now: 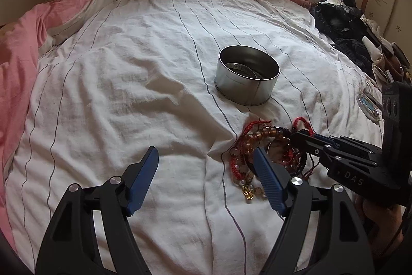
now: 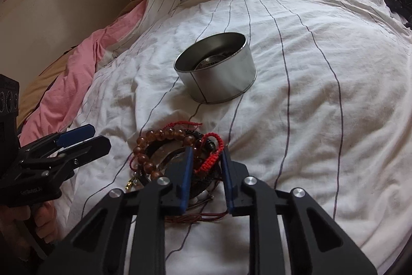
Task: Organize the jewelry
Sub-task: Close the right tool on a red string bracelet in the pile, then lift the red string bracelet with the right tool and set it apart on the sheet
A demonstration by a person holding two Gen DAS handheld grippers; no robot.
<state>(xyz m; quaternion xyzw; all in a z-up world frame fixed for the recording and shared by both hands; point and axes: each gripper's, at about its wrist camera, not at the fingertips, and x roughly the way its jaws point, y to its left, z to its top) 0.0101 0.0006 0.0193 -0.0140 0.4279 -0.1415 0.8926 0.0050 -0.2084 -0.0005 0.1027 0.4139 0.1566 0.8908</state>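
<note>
Jewelry (image 2: 177, 153), a tangled heap of bracelets, is seen lying on the bed (image 2: 322, 99) toward its near edge, just short of a round metal tin (image 2: 219, 74). One tin is counted; its walls are smooth and grey, it stands upright and open, and a silvery ring-shaped piece is seen inside. In the heap, one strand of glossy amber beads (image 2: 152, 143), at least two red braided cords and dark cord loops are made out; an exact count is not possible.

Only in the left wrist view are a small gold charm (image 1: 248, 193) at the heap's near side and a pile of dark clothing (image 1: 345, 27) at the bed's right edge shown. Only in the right wrist view is the red braided cord (image 2: 209, 159) shown between the fingers of the right gripper (image 2: 206, 161), which is set narrow around it; contact cannot be told.

The left gripper (image 1: 206, 159) is held wide, with nothing in it, over the wrinkled, white, thin-striped sheet, left of the heap.
</note>
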